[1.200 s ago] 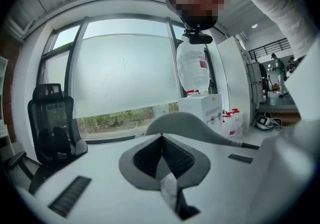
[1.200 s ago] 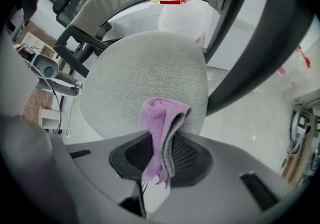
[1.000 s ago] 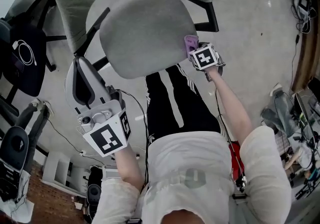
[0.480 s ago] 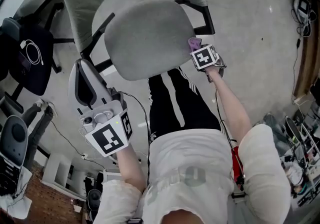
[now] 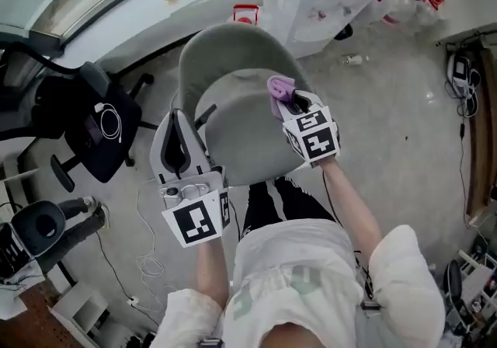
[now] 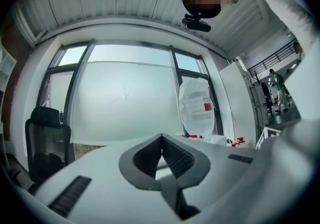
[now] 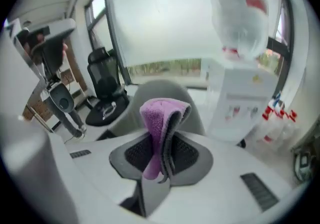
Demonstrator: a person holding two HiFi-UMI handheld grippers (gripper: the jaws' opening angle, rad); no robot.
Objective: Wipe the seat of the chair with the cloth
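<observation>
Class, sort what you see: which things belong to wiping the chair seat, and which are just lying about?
Belong to the job:
chair seat
purple cloth
right gripper, fingers shut on the cloth

Just lying about:
black office chair
water dispenser
floor cable

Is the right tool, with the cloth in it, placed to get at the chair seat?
Probably yes. The right tool, shut on the purple cloth, hangs at the right edge of the seat, nothing between; the left tool stands clear at its other side.
</observation>
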